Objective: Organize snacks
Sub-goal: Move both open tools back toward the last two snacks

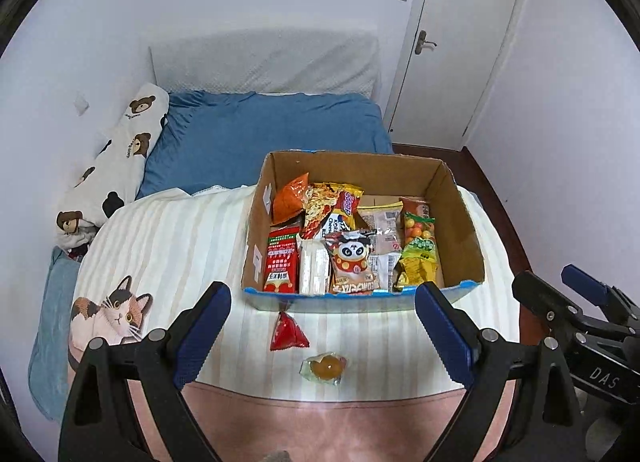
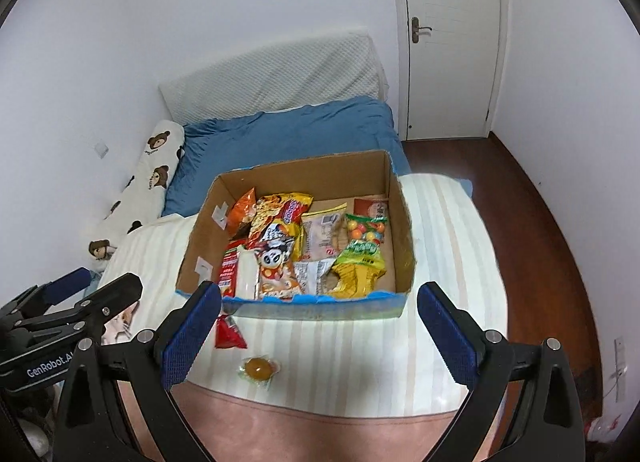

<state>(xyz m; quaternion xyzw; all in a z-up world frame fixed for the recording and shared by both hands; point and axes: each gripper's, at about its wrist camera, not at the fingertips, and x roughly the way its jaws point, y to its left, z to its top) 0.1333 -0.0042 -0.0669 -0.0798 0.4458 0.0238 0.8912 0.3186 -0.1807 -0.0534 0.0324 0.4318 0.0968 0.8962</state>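
Through my left wrist camera, my left gripper [image 1: 322, 326] fills the bottom of the frame with its jaws spread wide and nothing between the blue pads. The cardboard box [image 1: 466, 238] sits right of centre on the striped blanket [image 1: 180, 238], packed with snacks: an orange chip bag [image 1: 290, 198] at its upper left, a red carton [image 1: 282, 264] at its lower left, a panda-print packet [image 1: 352, 262] in the middle and a bag of coloured candy balls [image 1: 418, 232] at its right. Below the box's near wall, outside it, a small red triangular packet [image 1: 288, 332] lies on the blanket, and just below and right of that a clear-wrapped amber jelly [image 1: 325, 369]. My right gripper [image 1: 560, 286] pokes in at the right edge.

Through my right wrist camera, my right gripper [image 2: 320, 326] is also spread wide and empty at the bottom of the frame. The box [image 2: 404, 238] stands at centre. The red packet [image 2: 228, 334] lies below its lower left corner, partly behind my left-hand pad, with the jelly [image 2: 258, 368] below and to the right of it. My left gripper [image 2: 96, 282] shows at the left edge, jaws apart. A white door [image 2: 452, 42] stands at upper right.
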